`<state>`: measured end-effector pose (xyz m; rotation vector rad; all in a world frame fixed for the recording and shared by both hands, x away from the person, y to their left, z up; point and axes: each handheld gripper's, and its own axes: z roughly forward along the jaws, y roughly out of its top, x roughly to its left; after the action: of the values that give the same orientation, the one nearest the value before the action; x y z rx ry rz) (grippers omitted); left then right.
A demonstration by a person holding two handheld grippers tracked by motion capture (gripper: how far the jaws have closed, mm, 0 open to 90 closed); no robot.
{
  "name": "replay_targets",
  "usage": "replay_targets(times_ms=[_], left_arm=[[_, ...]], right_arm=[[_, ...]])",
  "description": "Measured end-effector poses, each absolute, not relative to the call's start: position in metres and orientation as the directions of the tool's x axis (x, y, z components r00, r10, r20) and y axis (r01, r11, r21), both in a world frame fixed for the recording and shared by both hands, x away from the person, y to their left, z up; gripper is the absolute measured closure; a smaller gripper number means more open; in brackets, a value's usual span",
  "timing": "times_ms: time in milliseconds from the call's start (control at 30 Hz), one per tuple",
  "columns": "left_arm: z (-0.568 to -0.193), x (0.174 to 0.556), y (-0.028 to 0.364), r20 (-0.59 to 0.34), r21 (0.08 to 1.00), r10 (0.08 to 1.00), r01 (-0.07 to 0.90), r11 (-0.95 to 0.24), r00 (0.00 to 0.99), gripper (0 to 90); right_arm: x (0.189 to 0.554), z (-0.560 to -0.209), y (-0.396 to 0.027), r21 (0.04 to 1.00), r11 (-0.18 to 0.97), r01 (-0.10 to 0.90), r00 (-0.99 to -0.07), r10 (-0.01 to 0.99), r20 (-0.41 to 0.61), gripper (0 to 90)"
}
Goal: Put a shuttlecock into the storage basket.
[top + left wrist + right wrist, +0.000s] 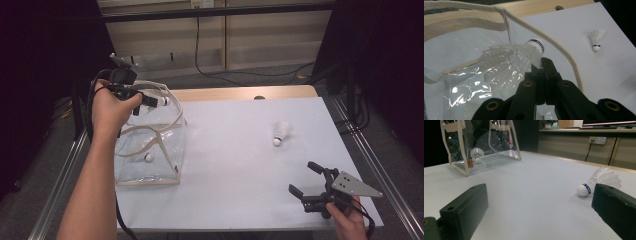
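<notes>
Left claw [159, 102] clenched on a white feathered shuttlecock [524, 53], pinching its skirt near the cork, held above the open mouth of the clear plastic bag [150, 145]. Bag is glossy, crinkled film with cream fabric trim and handles, standing at the left of the white surface [235, 165]. A second shuttlecock [148, 157] lies inside on its bottom. A third shuttlecock [281, 133], blue-banded cork, lies on the surface, well apart. Right claw [306, 179] released, jaws wide, low at the near right.
</notes>
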<state>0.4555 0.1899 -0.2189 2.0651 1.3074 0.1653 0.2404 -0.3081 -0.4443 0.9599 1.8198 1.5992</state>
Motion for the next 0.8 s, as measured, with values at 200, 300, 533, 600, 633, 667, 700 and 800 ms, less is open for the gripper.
replay_targets(times_ms=[200, 300, 533, 600, 633, 667, 700, 800], left_arm=[[-0.224, 0.458, 0.191, -0.235, 0.592, 0.846, 0.761, -0.266, 0.478, 89.5], [-0.227, 0.459, 0.192, -0.237, 0.590, 0.849, 0.764, -0.261, 0.473, 89.5], [-0.232, 0.462, 0.190, -0.241, 0.586, 0.849, 0.768, -0.258, 0.469, 89.5], [-0.233, 0.463, 0.190, -0.238, 0.584, 0.852, 0.770, -0.258, 0.467, 89.5], [-0.233, 0.463, 0.190, -0.239, 0.583, 0.851, 0.770, -0.260, 0.468, 89.5], [-0.234, 0.463, 0.191, -0.239, 0.583, 0.850, 0.769, -0.261, 0.469, 89.5], [-0.234, 0.463, 0.191, -0.238, 0.581, 0.852, 0.771, -0.260, 0.467, 89.5], [-0.236, 0.464, 0.191, -0.241, 0.586, 0.856, 0.772, -0.247, 0.457, 89.5]], right_arm=[[0.240, -0.444, -0.308, 0.985, 0.049, 0.164, -0.609, 0.791, 0.062, 0.3], [0.241, -0.444, -0.308, 0.985, 0.047, 0.163, -0.609, 0.791, 0.063, 0.3], [0.241, -0.444, -0.308, 0.985, 0.045, 0.164, -0.608, 0.791, 0.065, 0.2], [0.241, -0.444, -0.308, 0.985, 0.046, 0.164, -0.608, 0.791, 0.064, 0.3], [0.241, -0.444, -0.308, 0.985, 0.046, 0.165, -0.608, 0.791, 0.065, 0.3], [0.241, -0.444, -0.308, 0.985, 0.045, 0.164, -0.608, 0.791, 0.066, 0.3], [0.241, -0.444, -0.308, 0.985, 0.045, 0.164, -0.608, 0.791, 0.065, 0.3], [0.241, -0.444, -0.308, 0.985, 0.045, 0.164, -0.608, 0.791, 0.065, 0.3]])
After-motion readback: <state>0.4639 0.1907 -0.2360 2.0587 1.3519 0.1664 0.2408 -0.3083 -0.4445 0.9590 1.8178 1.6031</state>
